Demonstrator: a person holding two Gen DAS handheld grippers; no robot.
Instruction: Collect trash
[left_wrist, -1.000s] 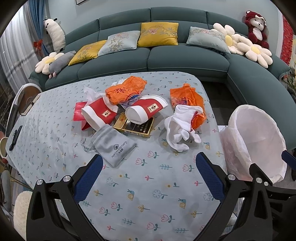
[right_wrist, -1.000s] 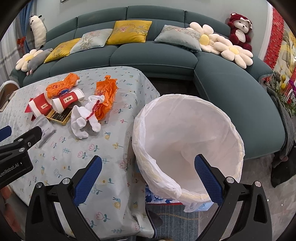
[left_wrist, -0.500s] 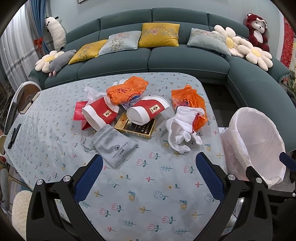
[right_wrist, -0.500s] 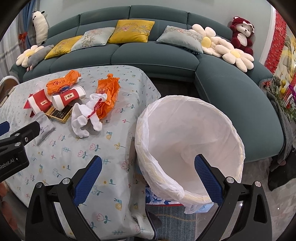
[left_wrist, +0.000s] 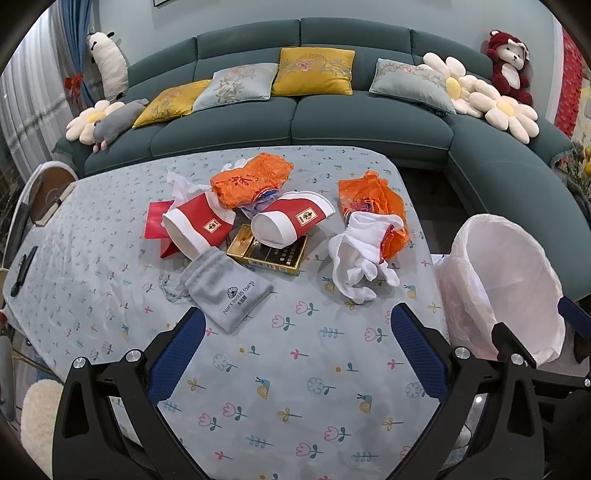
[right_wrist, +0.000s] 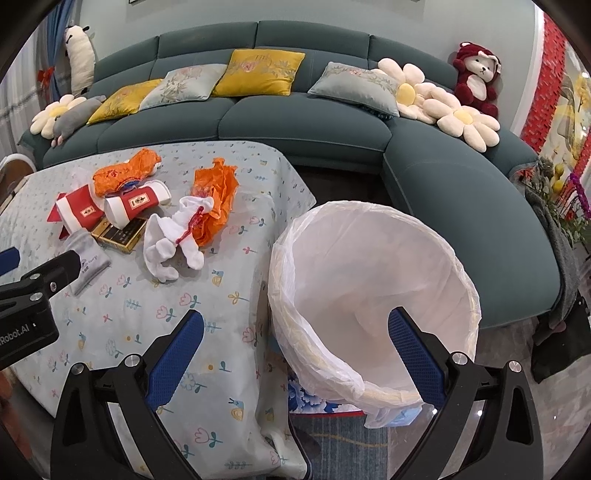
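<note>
Readable text first: grey drawstring pouch (left_wrist: 227, 288) has a flower logo w/ "Narcissus Corp"-ish lettering, can't make it out for sure. Black housing at the left edge of the right wrist view reads "Robot.AI", start cut off. Black-and-gold box (left_wrist: 267, 251) has gold print, too small to read. The two red-and-white cups (left_wrist: 291, 223) lying on their sides each carry a small square emblem, not legible.

Trash is piled mid-table: two crumpled orange bags (left_wrist: 251, 181), white cloth wad (left_wrist: 360, 254) touching the right-hand orange one, red envelope (left_wrist: 157, 219) under the left cup, pouch just in front of the box.

Table (left_wrist: 288, 373) has a pale blue cloth w/ tulips, snails, leaves. Bin w/ white liner (right_wrist: 373, 280) stands just off the table's right edge, nothing visible inside.

Left gripper (left_wrist: 295, 350) hangs over the near part of the table, jaws spread wide, holding nothing. Right gripper (right_wrist: 295, 354) is over the bin's near rim, also spread wide, nothing in it.

Room: teal sectional sofa (right_wrist: 306, 122) behind, yellow + grey cushions, daisy pillows, red teddy bear (right_wrist: 476, 77) at the corner.
</note>
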